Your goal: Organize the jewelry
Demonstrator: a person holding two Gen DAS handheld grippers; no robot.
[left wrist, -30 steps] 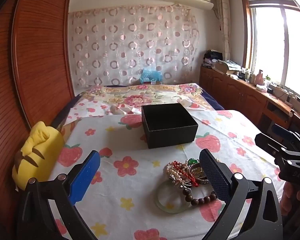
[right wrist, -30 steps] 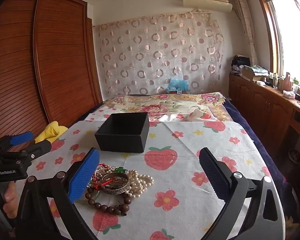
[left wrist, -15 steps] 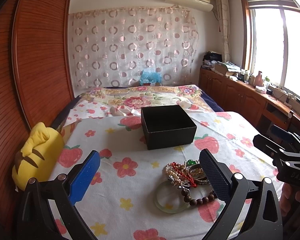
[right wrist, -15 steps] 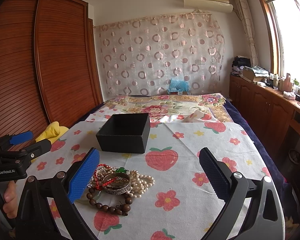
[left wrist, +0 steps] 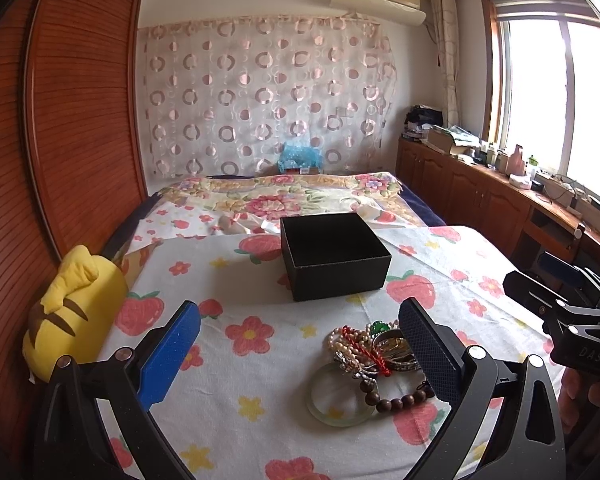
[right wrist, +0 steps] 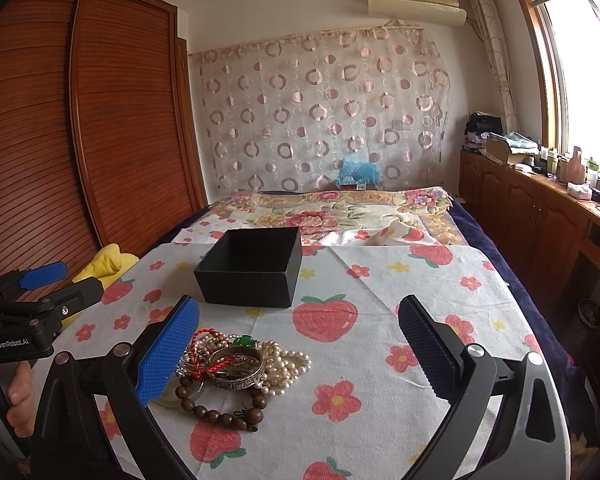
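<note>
A heap of jewelry [left wrist: 374, 354] lies on the strawberry-print cloth: pearl strands, a red cord, a silver bangle [right wrist: 238, 366], a pale green jade bangle [left wrist: 340, 398] and a brown bead bracelet [right wrist: 220, 410]. Behind it stands an open, empty black box [left wrist: 334, 256] [right wrist: 252, 270]. My left gripper [left wrist: 300, 352] is open, the heap by its right finger. My right gripper [right wrist: 300, 350] is open too, the heap beside its left finger. Each gripper shows at the edge of the other's view.
A yellow plush toy [left wrist: 70, 312] lies at the cloth's left edge by the wooden wardrobe [left wrist: 60, 120]. A floral blanket [left wrist: 284, 200] covers the bed beyond the box. Wooden cabinets [right wrist: 540, 216] with clutter line the right wall under the window.
Both grippers have tilted or lifted slightly, so the box and the heap sit a little lower in the frames. Nothing was taken hold of; both stay open.
</note>
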